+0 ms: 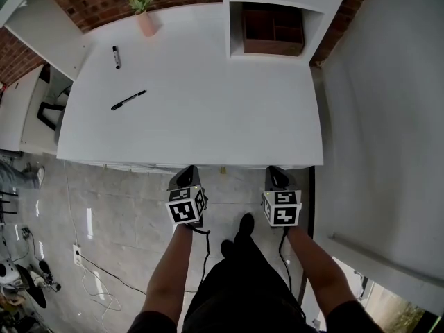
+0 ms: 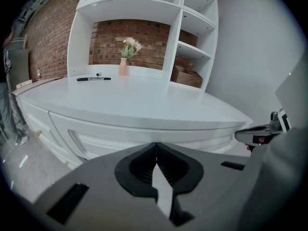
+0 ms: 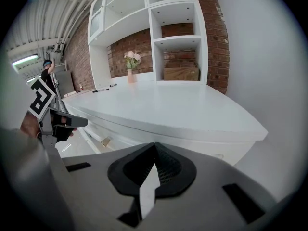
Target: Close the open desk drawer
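Note:
The white desk [image 1: 208, 103] fills the upper half of the head view. Its drawer fronts [image 2: 144, 134] sit just under the top's front edge, showing only as a thin strip [image 1: 146, 166] from above. They look level with the edge, and no gap shows. My left gripper [image 1: 186, 172] and right gripper [image 1: 275, 172] are side by side, tips close to the desk's front edge. Whether they touch it I cannot tell. In the left gripper view the left gripper [image 2: 156, 146] is shut and empty. In the right gripper view the right gripper [image 3: 154, 146] is too.
On the desk are a pink vase of flowers [image 1: 144, 19], a marker [image 1: 116, 57] and a black pen [image 1: 128, 100]. A brown wooden box [image 1: 272, 30] sits in the shelf unit at the back right. A white wall [image 1: 388, 116] bounds the right. Cables [image 1: 90, 269] lie on the floor at left.

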### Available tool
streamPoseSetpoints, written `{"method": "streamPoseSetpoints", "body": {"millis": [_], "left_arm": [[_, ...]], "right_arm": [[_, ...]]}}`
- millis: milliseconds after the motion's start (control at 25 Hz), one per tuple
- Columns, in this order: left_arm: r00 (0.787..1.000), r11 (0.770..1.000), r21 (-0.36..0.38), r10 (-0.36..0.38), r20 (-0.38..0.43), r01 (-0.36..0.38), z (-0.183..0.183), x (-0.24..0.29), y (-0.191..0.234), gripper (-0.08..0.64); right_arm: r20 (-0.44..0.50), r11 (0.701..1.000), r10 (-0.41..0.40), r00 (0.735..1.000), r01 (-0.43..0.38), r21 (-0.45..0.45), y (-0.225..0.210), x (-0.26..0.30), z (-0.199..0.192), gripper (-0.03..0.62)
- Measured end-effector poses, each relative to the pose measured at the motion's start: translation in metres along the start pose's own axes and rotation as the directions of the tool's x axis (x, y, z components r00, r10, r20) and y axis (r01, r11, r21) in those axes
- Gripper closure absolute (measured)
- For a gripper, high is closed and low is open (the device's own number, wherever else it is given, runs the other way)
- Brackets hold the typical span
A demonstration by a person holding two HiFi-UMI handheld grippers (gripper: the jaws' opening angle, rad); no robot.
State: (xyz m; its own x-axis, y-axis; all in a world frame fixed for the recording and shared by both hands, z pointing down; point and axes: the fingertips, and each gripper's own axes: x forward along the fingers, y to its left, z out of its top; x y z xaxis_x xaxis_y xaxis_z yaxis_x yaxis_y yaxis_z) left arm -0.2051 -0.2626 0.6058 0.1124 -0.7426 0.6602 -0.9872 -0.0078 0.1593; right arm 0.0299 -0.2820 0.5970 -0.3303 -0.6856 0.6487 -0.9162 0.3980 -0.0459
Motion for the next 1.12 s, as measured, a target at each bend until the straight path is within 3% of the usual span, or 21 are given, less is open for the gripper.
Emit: {"method": "streamPoseSetpoints", "body": {"millis": [200,360,680,880,1120], "left_arm": [[1.000,1.000,0.002,-0.004,0.019,0.004,0.003,-0.008,-0.002,0.551],[0.998,1.000,0.017,-0.026,0.049,0.025,0.010,-0.023,-0.004,0.551],[0.989,0.997,0.052,-0.060,0.136,0.053,0.032,-0.059,-0.014,0.551],[0.977,0.994,0.088,-0.084,0.197,0.067,0.047,-0.088,-0.022,0.551],[0.951,0.989,0.129,-0.107,0.289,0.072,0.067,-0.134,-0.029,0.551]], "right_arm": [[0.043,1.000,-0.001,0.999,0.002,-0.006,0.000,-0.011,0.009,0.588],[0.092,0.999,-0.004,0.996,0.000,0.040,0.006,-0.030,0.020,0.588],[0.220,0.998,0.034,0.975,-0.046,0.048,0.026,-0.070,0.055,0.588],[0.292,0.997,0.064,0.954,-0.071,0.014,0.037,-0.099,0.075,0.588],[0.409,0.996,0.078,0.909,-0.085,0.000,0.047,-0.148,0.104,0.588]]}}
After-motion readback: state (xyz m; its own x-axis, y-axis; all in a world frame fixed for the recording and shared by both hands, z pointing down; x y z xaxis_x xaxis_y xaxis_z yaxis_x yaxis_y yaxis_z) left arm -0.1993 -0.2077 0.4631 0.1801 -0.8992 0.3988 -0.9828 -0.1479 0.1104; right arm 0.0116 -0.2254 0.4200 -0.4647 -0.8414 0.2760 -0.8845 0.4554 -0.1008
